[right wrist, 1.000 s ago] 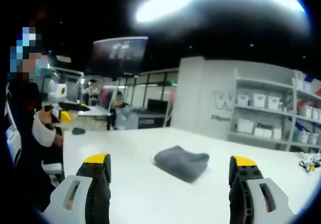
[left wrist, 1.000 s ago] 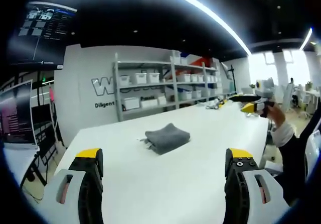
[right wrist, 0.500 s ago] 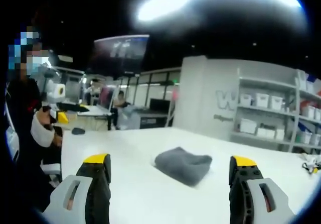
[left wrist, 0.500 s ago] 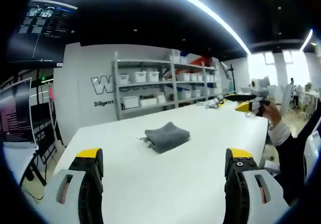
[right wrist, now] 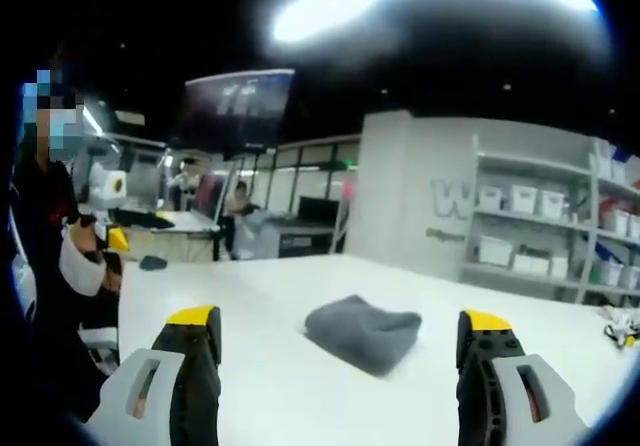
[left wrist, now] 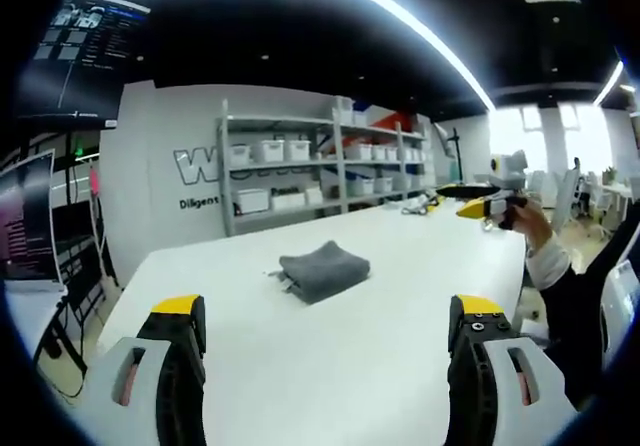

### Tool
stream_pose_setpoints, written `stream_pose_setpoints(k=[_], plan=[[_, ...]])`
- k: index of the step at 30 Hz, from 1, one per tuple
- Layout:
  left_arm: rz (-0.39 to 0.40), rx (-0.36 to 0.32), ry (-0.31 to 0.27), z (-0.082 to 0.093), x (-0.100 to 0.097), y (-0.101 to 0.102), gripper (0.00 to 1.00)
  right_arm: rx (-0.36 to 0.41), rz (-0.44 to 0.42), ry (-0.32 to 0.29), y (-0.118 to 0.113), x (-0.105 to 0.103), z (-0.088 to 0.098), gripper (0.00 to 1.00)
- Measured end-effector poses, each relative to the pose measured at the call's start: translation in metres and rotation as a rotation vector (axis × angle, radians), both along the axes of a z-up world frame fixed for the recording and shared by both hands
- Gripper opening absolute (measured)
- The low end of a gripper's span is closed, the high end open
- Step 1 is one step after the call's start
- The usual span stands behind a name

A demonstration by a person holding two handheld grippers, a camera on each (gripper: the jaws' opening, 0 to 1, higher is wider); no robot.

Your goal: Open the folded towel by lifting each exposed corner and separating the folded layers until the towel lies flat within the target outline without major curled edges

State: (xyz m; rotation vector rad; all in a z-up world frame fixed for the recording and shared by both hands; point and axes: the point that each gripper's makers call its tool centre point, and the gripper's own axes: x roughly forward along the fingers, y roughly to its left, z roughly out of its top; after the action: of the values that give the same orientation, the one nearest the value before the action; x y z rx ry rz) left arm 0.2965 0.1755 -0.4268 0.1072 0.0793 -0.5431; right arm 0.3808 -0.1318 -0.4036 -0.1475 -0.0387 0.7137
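Meanwhile, the grey folded towel (left wrist: pixel 323 270) lay mid-table (left wrist: pixel 400 266), well ahead of both grippers. The left gripper (left wrist: pixel 325 341) and right gripper (right wrist: pixel 340 351) hung wide apart and empty. Shelves (left wrist: pixel 300 171) with bins stood behind; nothing lay between.

Folded towel (left wrist: pixel 322 270) mid-table (left wrist: pixel 400 256), shelving (left wrist: pixel 320 166) behind, tongs apart before it

A soft, matt grey cloth towel (left wrist: pixel 322 270) is seen at 12 o'clock on a smooth, faintly glossy white table (left wrist: pixel 380 346), while the 2 jaws of the left gripper (left wrist: pixel 325 318) are tipped in matt yellow plastic over grey plastic bodies.
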Motion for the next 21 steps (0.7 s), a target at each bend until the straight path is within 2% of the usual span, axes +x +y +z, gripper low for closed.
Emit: stream_pose_setpoints(k=[14,21], plan=[[0.005,-0.008,0.003,0.001,0.002,0.004,1.0,0.017,0.008,-0.01,0.004,0.007,0.007,0.99],[0.005,-0.005,0.008,0.0,0.003,0.004,1.0,0.002,0.015,-0.005,0.009,0.012,0.006,0.99]])
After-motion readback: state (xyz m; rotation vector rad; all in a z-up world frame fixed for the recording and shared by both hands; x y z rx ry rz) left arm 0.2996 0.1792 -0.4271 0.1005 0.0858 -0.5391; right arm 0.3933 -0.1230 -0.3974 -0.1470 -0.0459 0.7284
